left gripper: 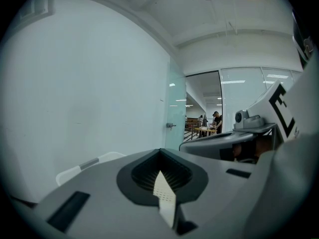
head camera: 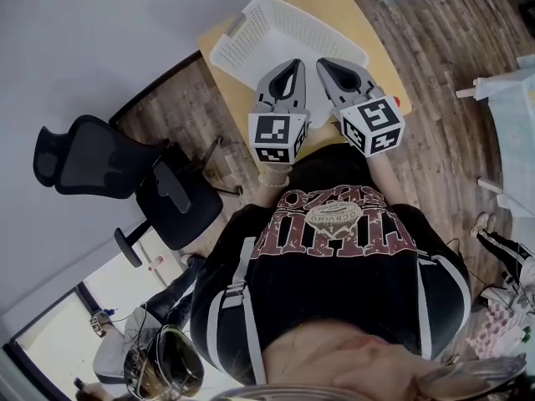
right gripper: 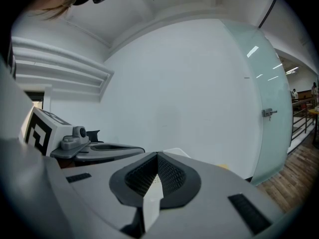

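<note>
Both grippers are up in the air, side by side over the near end of the tabletop (head camera: 372,36), nothing held. Left gripper (head camera: 294,63): fingers closed tip to tip in its own view, with only the teardrop gap behind the tips, and the white mesh of the basket shows through it (left gripper: 165,195). Right gripper (head camera: 323,63): same, fingers shut at the tips (right gripper: 157,154), nothing clamped, white mesh visible through the gap. The tips of the two grippers are near each other but not touching; the marker cubes (head camera: 278,137) sit at the rear, close to the person's chest. The white perforated basket (head camera: 272,32) lies flat on the tabletop just ahead of and below both sets of tips, looks empty, no contact with either gripper. Small red item (head camera: 396,102) sits at the tabletop's right edge; can't tell what it is. Black office chair (head camera: 109,165) stands on the wood floor (head camera: 443,82) to the left, well apart from the tabletop.
</note>
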A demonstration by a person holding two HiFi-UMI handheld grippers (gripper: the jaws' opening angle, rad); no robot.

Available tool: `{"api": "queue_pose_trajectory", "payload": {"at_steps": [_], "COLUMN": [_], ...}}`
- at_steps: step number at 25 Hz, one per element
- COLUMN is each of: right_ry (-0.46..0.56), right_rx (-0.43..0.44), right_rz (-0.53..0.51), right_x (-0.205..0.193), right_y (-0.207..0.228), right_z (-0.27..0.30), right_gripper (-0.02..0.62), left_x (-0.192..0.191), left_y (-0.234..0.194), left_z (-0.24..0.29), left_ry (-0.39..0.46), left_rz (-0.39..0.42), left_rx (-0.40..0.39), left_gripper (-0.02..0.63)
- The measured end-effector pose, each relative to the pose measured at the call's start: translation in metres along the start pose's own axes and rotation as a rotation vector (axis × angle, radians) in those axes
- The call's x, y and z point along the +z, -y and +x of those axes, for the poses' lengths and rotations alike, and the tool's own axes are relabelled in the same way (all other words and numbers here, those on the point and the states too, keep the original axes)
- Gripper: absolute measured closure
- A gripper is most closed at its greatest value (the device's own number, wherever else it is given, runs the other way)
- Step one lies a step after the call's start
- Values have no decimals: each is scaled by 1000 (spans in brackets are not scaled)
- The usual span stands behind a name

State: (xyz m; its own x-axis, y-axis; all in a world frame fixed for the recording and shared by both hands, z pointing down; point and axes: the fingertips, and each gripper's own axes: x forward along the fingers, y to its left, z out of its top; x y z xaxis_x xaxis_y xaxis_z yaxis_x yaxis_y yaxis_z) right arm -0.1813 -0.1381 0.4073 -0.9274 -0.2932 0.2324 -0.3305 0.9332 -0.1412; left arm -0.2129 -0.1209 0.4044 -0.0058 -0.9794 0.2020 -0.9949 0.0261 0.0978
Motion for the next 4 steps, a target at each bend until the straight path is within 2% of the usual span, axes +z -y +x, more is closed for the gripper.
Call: {"api": "queue_pose_trajectory", "payload": {"at_steps": [4], "right_ry": [-2], "right_rx": [2], "right_rz": [1], "right_x": [1], "right_y": [0], "right_z": [2], "right_gripper": [578], "left_x": [0], "left_y": [-3], "left_z": [0], "left_ry": [-3], "left_rz": [-5], "left_rx": [0], "left_gripper": [558]}}
